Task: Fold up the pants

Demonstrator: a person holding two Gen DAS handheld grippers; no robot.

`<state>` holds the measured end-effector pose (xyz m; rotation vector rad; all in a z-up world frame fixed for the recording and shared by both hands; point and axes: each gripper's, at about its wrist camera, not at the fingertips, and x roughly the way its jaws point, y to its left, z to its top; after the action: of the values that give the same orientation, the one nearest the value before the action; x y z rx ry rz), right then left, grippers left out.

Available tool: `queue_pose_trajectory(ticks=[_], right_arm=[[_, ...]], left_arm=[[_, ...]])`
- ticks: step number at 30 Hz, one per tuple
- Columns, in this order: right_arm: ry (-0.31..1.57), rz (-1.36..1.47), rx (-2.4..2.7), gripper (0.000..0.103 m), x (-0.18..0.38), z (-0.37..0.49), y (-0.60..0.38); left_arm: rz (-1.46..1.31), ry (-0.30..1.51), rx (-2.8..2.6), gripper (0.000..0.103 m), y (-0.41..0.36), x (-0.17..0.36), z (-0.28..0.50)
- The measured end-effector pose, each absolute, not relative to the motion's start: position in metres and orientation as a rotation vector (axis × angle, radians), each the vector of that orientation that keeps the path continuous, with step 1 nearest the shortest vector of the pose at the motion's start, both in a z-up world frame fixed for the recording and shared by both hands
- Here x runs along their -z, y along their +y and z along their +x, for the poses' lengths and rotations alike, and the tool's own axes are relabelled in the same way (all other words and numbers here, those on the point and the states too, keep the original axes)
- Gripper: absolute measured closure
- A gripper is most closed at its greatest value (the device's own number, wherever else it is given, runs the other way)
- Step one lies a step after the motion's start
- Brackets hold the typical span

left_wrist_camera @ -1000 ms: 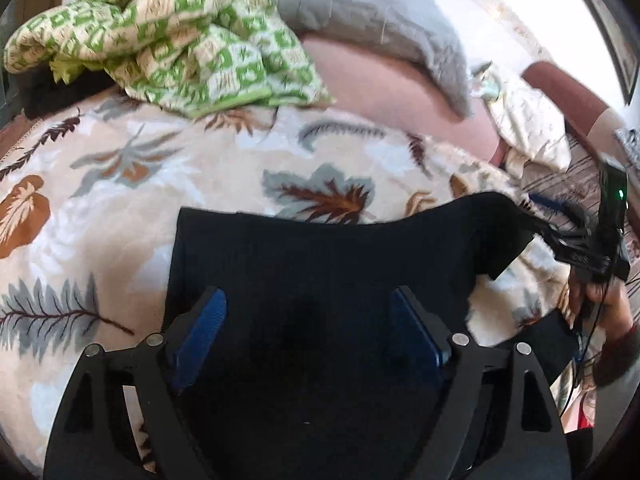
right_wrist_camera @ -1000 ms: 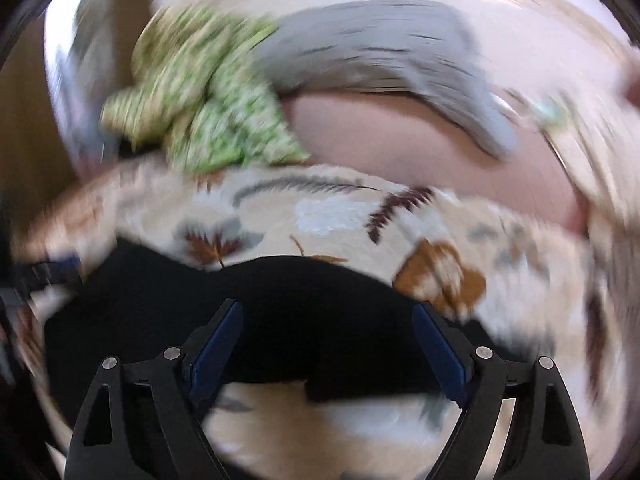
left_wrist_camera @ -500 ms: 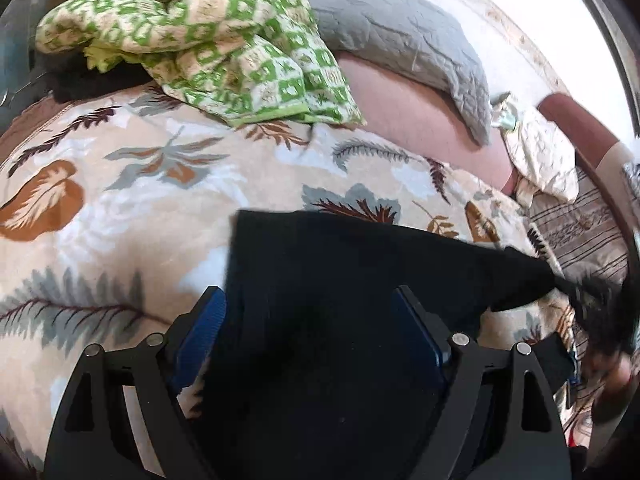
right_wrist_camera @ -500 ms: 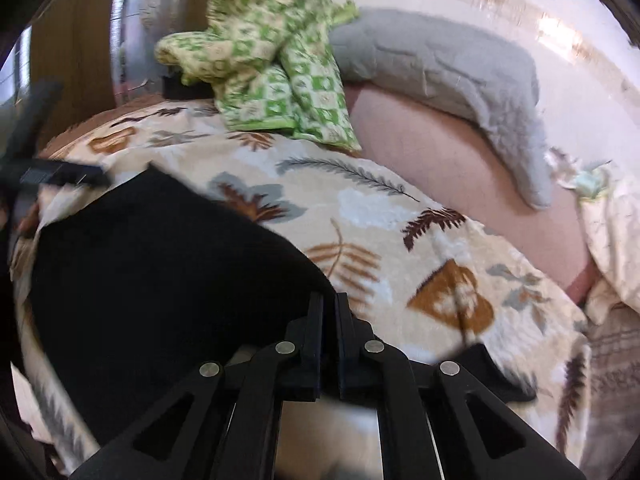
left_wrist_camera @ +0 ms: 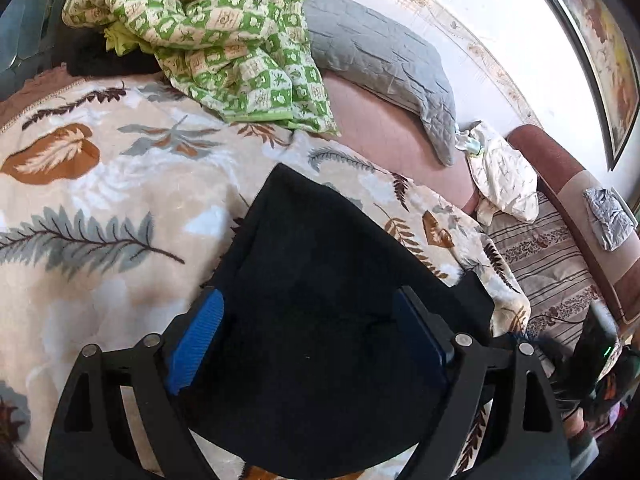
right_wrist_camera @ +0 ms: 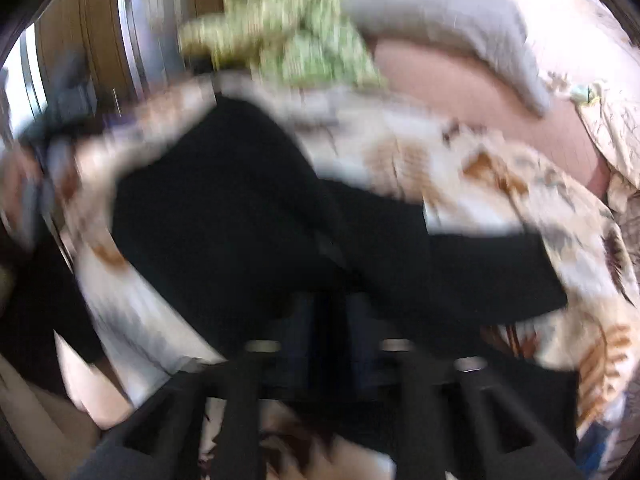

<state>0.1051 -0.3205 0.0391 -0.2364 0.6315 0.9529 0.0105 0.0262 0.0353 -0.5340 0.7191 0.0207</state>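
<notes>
The black pants (left_wrist_camera: 320,288) lie on a leaf-patterned blanket (left_wrist_camera: 100,200). My left gripper (left_wrist_camera: 308,332) is open, its blue-padded fingers (left_wrist_camera: 196,336) spread just above the pants, holding nothing. In the blurred right wrist view the pants (right_wrist_camera: 248,208) spread across the blanket, with one part reaching right. My right gripper (right_wrist_camera: 332,320) has its fingers close together on the near edge of the black cloth. The right gripper shows faintly at the lower right of the left wrist view (left_wrist_camera: 596,344).
A green checked quilt (left_wrist_camera: 224,36) and a grey pillow (left_wrist_camera: 380,60) lie at the back. A pink mattress (left_wrist_camera: 384,136), a cream cloth (left_wrist_camera: 504,176) and a striped sofa seat (left_wrist_camera: 548,264) lie to the right. A wooden wall (right_wrist_camera: 100,40) is on the left.
The right gripper closed on the pants' edge and is now moving fast, blurring its view. The pants have shifted and bunched toward the near right. The left gripper stayed open.
</notes>
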Motion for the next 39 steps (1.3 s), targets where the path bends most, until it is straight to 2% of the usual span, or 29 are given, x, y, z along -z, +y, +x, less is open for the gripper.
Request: queue_pose_trajectory(ticks=[1, 4, 10, 11, 12, 13, 14, 21, 23, 24, 25, 28, 30, 31, 32, 34, 35, 39], right_arm=[[0.595, -0.209, -0.962, 0.001, -0.047, 0.106, -0.312], [0.547, -0.171, -1.030, 0.000, -0.064, 0.122, -0.264], [0.708, -0.109, -1.084, 0.002, -0.043, 0.185, -0.154], [0.742, -0.104, -1.092, 0.018, -0.034, 0.191, -0.141], [0.796, -0.125, -1.098, 0.042, -0.023, 0.197, -0.127], [0.847, -0.163, -1.093, 0.102, -0.015, 0.198, -0.117], [0.861, -0.179, -1.085, 0.099, -0.012, 0.193, -0.114], [0.624, -0.206, -1.162, 0.098, -0.059, 0.082, -0.172], [0.635, -0.219, -1.180, 0.098, -0.050, 0.052, -0.179], [0.658, -0.215, -1.198, 0.098, -0.041, 0.045, -0.177], [0.705, -0.216, -1.209, 0.097, -0.021, 0.036, -0.173], [0.805, -0.238, -1.186, 0.091, 0.017, 0.027, -0.165], [0.805, -0.187, -1.187, 0.089, 0.014, 0.028, -0.174], [0.822, -0.143, -1.201, 0.080, 0.007, 0.032, -0.184], [0.824, -0.116, -1.199, 0.063, 0.001, 0.035, -0.192], [0.765, -0.077, -1.142, 0.042, -0.014, 0.045, -0.223], [0.731, -0.065, -1.093, 0.039, -0.020, 0.050, -0.241], [0.734, 0.024, -0.849, 0.039, -0.021, 0.096, -0.323]], left_arm=[[-0.540, 0.727, -0.017, 0.016, 0.026, -0.034, 0.012], [-0.515, 0.742, -0.031, 0.016, 0.026, -0.030, 0.013], [-0.462, 0.729, -0.105, 0.016, 0.044, -0.035, 0.013], [-0.470, 0.719, -0.114, 0.016, 0.049, -0.037, 0.011], [-0.482, 0.712, -0.120, 0.016, 0.056, -0.038, 0.010], [-0.493, 0.708, -0.132, 0.016, 0.062, -0.039, 0.007], [-0.501, 0.706, -0.142, 0.016, 0.066, -0.039, 0.006], [-0.588, 0.606, -0.088, 0.016, 0.082, -0.066, -0.040], [-0.620, 0.538, -0.081, 0.013, 0.085, -0.074, -0.063], [-0.643, 0.512, -0.095, 0.004, 0.087, -0.073, -0.076], [-0.667, 0.496, -0.110, 0.000, 0.090, -0.071, -0.084], [-0.737, 0.520, -0.131, 0.000, 0.092, -0.054, -0.091], [-0.746, 0.604, -0.135, 0.000, 0.090, -0.040, -0.081], [-0.734, 0.627, -0.136, 0.000, 0.087, -0.036, -0.077], [-0.712, 0.648, -0.138, 0.000, 0.082, -0.031, -0.074], [-0.656, 0.690, -0.136, 0.000, 0.069, -0.024, -0.065], [-0.638, 0.701, -0.128, 0.000, 0.064, -0.023, -0.064], [-0.547, 0.720, -0.056, 0.000, 0.035, -0.023, -0.053]])
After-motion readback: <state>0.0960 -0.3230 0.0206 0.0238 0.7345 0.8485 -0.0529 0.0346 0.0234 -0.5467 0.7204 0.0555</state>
